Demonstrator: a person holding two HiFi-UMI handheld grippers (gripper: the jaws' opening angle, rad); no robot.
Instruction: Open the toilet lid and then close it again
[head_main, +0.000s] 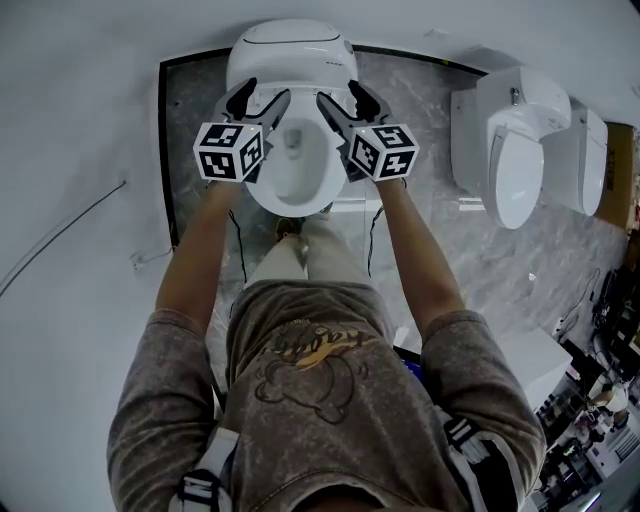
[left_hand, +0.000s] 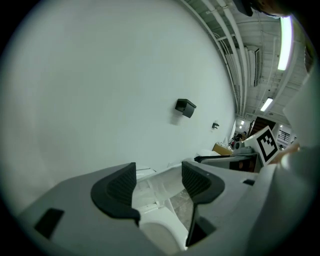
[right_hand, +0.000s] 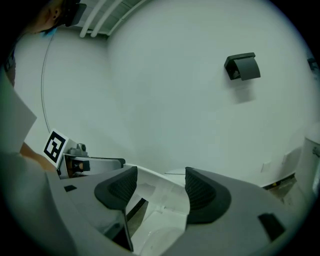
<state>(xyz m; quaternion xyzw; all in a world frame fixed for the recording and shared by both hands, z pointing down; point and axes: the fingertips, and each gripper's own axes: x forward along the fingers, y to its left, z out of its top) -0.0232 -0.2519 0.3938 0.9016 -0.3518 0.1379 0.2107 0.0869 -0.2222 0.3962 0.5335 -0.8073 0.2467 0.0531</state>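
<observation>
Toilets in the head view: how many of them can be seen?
2 clearly: one toilet at top centre, a second toilet at the right. The white shape beside it may be a third.

mottled brown tee (head_main: 330, 400), perhaps bear-printed

The toilet (head_main: 292, 48) looks smooth, glossy and white, ceramic or plastic. The floor (head_main: 420, 110) is polished grey veined stone, and the wall (left_hand: 100, 75) is matt white. The left gripper (left_hand: 158, 172) is matt grey plastic with black ribbed pads (left_hand: 122, 185). The shirt (head_main: 330, 400) is mottled cloth.
</observation>
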